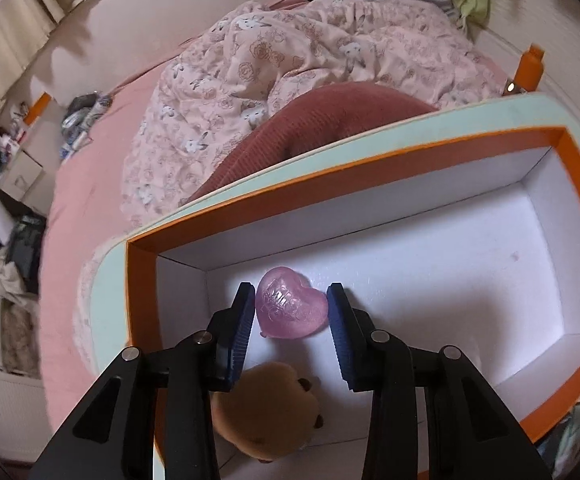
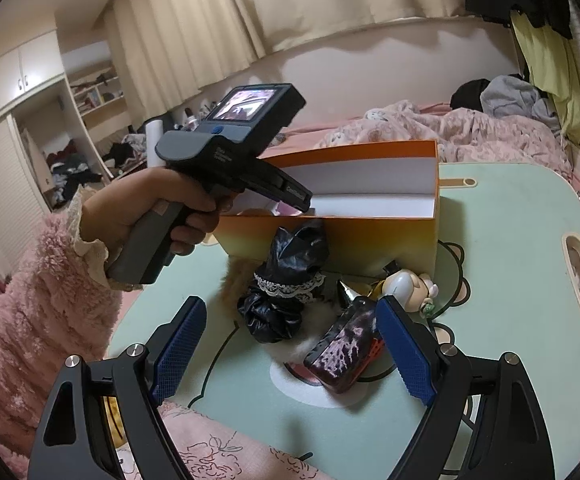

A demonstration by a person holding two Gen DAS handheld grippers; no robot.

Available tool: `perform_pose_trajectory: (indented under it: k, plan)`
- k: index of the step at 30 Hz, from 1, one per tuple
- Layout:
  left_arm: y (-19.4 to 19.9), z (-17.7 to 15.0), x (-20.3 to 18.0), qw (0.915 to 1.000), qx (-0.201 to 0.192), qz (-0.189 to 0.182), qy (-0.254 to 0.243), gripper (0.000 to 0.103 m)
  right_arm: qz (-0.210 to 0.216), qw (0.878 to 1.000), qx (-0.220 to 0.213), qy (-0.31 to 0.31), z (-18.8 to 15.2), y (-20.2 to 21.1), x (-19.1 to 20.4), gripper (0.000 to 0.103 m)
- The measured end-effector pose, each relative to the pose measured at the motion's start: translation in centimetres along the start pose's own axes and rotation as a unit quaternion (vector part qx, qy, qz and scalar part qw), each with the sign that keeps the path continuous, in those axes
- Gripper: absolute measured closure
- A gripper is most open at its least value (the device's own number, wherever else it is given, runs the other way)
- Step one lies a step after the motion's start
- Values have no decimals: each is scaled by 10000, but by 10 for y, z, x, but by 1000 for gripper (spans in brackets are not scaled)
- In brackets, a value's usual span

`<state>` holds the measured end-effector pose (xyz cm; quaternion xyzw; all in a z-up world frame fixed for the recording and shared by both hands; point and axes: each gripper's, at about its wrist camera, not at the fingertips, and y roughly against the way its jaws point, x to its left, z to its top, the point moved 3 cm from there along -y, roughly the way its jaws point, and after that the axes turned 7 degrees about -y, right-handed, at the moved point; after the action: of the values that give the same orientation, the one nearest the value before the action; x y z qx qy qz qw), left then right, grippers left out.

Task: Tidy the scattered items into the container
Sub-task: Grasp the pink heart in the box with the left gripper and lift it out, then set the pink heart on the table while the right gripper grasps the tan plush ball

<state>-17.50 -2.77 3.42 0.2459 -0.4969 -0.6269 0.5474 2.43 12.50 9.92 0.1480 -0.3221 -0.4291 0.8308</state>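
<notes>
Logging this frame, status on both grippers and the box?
Left gripper open around pink heart inside orange box, beside brown plush. Right gripper open, empty, over black scrunchie and dark case. Nothing blocking.

Setting, as I see it: home bedroom. Bed [image 1: 90, 184] with floral quilt [image 1: 290, 64], curtains [image 2: 250, 8], built-in wardrobe [image 2: 6, 92], strewn clothes [image 2: 506, 96].

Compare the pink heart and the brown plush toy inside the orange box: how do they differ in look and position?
The pink heart is glossy, translucent and embossed; the brown plush toy is fuzzy and opaque. The heart sits between the left claw fingers; the plush lies nearer the camera, partly hidden beneath them. The heart looks smaller than the plush. Both rest on the white floor of the orange box.
</notes>
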Motion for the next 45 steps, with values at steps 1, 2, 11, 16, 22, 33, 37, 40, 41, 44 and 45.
perform_pose_trajectory:
  k: [1, 2, 11, 16, 22, 33, 37, 40, 41, 44, 45]
  plan:
    - [2, 0, 2, 10000, -42, -44, 46, 65, -2, 10000, 5, -1, 1, 0, -1, 15]
    - [5, 0, 3, 9999, -110, -50, 75, 65, 0, 10000, 4, -1, 1, 0, -1, 15]
    - [111, -27, 13, 9858, -1515, -708, 166, 65, -13, 10000, -18, -3, 1, 0, -3, 15]
    - [128, -101, 15, 9788, -1947, -568, 275, 65, -18, 10000, -20, 0, 0, 0, -5, 15]
    - [93, -157, 3, 9818, -1737, -512, 568, 65, -56, 10000, 24, 55, -3, 1, -3, 15]
    - [51, -158, -9, 9804, -1507, -776, 1003, 64, -81, 9999, 107, 21, -5, -1, -1, 15]
    - [55, -160, -16, 9792, -1657, -680, 953, 64, -87, 9999, 128, 19, -7, -2, 0, 15]
    - [56, -162, -11, 9758, -1778, -760, 1024, 64, -88, 9999, 140, -21, -7, -2, -1, 15]
    - [58, -164, -8, 9740, -1817, -824, 1072, 64, -92, 9998, 148, -18, -7, -3, -1, 15]
    - [69, -172, 2, 9669, -2019, -979, 1212, 64, -101, 9998, 185, 41, -6, -4, 1, 15]
    - [74, -175, 7, 9637, -2111, -1025, 1273, 63, -88, 9997, 211, 76, -5, -4, 2, 15]
